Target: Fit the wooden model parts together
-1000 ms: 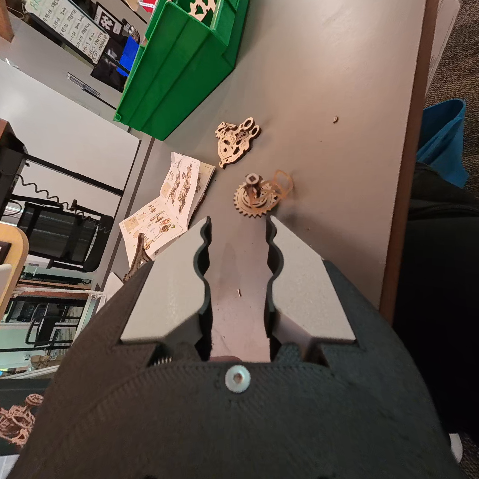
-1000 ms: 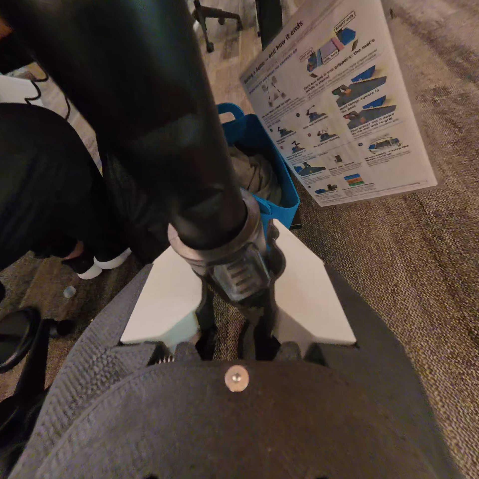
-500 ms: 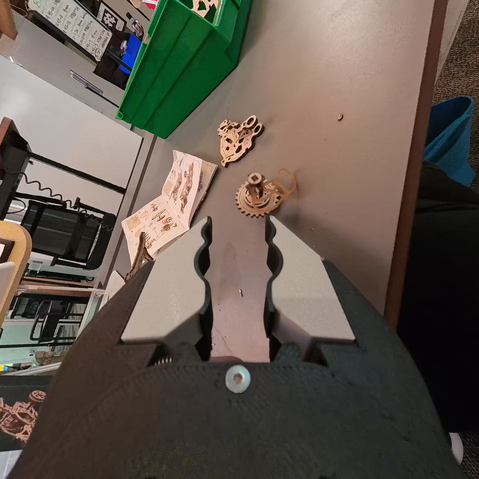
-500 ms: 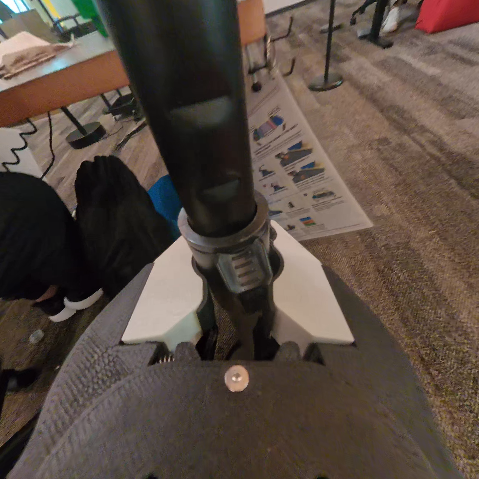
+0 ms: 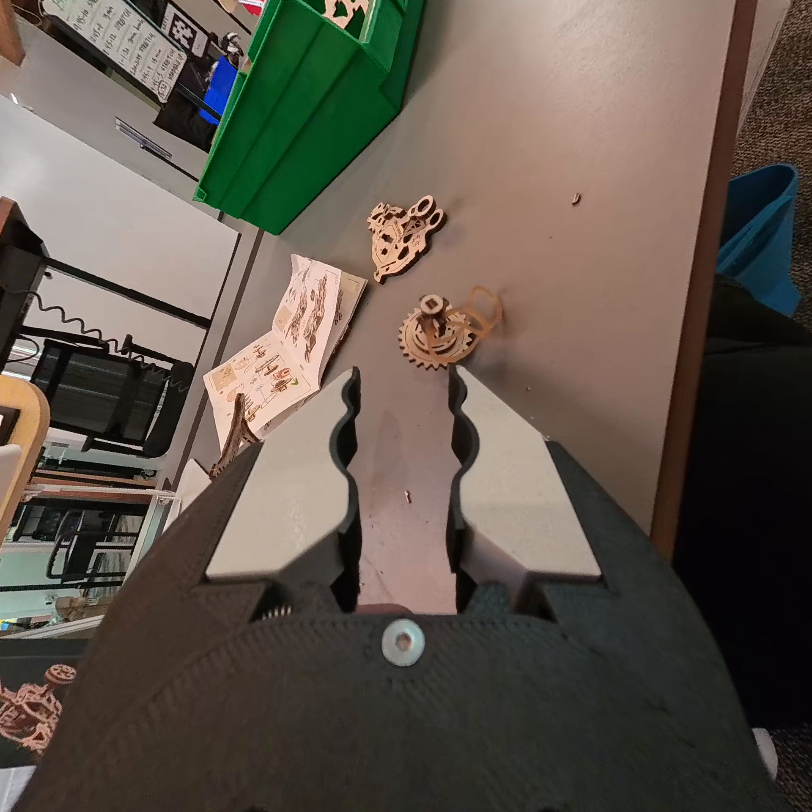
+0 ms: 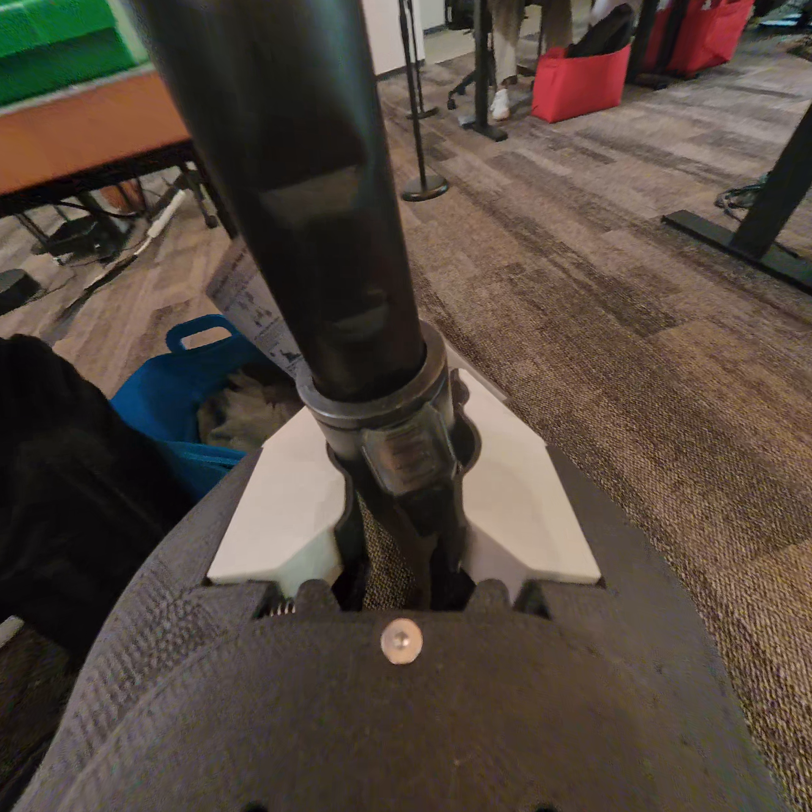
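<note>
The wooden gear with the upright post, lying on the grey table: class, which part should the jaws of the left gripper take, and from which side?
Probably the post of the wooden gear: it stands up from the flat toothed disc, which lies too flush with the table to pinch. Come from the near side, where the open left gripper already faces it, avoiding the rubber band on its right.

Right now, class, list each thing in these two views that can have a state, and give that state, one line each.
left gripper: open, empty, above the table.
right gripper: shut on black pole, pointing away from the table.
gear assembly: standing on its gear on the table, rubber band looped on it.
flat wooden part: lying flat.
instruction booklet: open.
green bin: open-topped, wooden sheet inside.
</note>
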Tool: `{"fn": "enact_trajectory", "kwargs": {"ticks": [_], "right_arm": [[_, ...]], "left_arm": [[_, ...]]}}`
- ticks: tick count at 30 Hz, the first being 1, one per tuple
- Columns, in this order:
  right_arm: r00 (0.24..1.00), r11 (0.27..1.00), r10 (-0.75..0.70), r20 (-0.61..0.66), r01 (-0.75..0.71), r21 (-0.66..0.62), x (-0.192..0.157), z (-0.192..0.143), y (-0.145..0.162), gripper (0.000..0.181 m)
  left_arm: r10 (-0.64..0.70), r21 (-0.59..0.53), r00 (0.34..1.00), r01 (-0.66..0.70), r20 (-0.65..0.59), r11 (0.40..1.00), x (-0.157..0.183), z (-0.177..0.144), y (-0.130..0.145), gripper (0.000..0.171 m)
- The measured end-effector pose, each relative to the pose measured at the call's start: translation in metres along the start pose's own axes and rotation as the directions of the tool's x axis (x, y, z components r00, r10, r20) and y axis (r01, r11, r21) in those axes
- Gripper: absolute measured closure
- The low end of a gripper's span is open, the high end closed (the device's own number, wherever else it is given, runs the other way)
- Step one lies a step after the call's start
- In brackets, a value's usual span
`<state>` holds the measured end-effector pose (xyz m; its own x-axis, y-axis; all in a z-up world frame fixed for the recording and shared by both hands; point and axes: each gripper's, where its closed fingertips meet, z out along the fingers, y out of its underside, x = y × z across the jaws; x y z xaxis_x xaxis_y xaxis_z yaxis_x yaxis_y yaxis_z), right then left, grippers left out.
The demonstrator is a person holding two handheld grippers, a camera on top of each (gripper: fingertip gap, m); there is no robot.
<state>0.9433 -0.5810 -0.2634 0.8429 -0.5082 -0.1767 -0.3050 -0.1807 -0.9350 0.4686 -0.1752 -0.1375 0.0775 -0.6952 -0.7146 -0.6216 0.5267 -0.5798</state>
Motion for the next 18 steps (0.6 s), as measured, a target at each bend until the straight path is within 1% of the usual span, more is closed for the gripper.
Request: {"fn": "enact_trajectory", "kwargs": {"ticks": [3,4,5,7,10,11,12,14,16,18], "right_arm": [[0.999,0.999,0.026,-0.045,-0.027,-0.031,0.013,-0.002,0.032,0.141],[0.998,0.999,0.037,-0.042,-0.037,0.009,0.014,-0.007,0.031,0.141],[0.998,0.999,0.039,-0.048,-0.04,-0.015,0.016,-0.011,0.035,0.14],[0.997,0.998,0.054,-0.047,-0.054,-0.013,0.02,-0.02,0.038,0.14],[0.999,0.995,0.031,-0.044,-0.035,-0.097,0.023,-0.028,0.044,0.139],[0.998,0.991,0.043,-0.047,-0.048,-0.126,0.024,-0.029,0.046,0.133],[0.997,0.985,0.068,-0.042,-0.073,-0.156,0.025,-0.031,0.049,0.121],[0.994,0.966,0.096,-0.049,-0.105,-0.235,0.025,-0.034,0.055,0.108],[0.988,0.956,0.135,-0.069,-0.148,-0.253,0.023,-0.04,0.056,0.1],[0.985,0.947,0.144,-0.097,-0.165,-0.276,0.022,-0.049,0.059,0.084]], "left_arm": [[-0.002,0.001,1.0,0.002,0.005,1.0,-0.001,0.0,0.0,0.132],[-0.003,0.002,1.0,0.003,0.006,1.0,-0.001,0.0,0.0,0.131],[-0.004,0.003,1.0,0.004,0.005,1.0,-0.002,-0.001,0.0,0.13],[-0.007,0.01,1.0,0.007,0.003,1.0,-0.002,-0.001,-0.001,0.128],[-0.021,0.021,1.0,0.021,-0.002,1.0,-0.003,-0.003,-0.002,0.121],[-0.032,0.024,0.999,0.032,-0.004,0.999,-0.004,-0.003,-0.002,0.118],[-0.048,0.026,0.999,0.048,-0.01,0.999,-0.005,-0.003,-0.002,0.112],[-0.097,0.022,0.993,0.099,-0.071,0.995,-0.003,-0.004,-0.004,0.097],[-0.115,-0.02,0.989,0.114,-0.096,0.993,-0.006,-0.003,-0.002,0.086],[-0.115,0.006,0.983,0.117,-0.144,0.993,-0.006,-0.006,-0.012,0.086]]}}
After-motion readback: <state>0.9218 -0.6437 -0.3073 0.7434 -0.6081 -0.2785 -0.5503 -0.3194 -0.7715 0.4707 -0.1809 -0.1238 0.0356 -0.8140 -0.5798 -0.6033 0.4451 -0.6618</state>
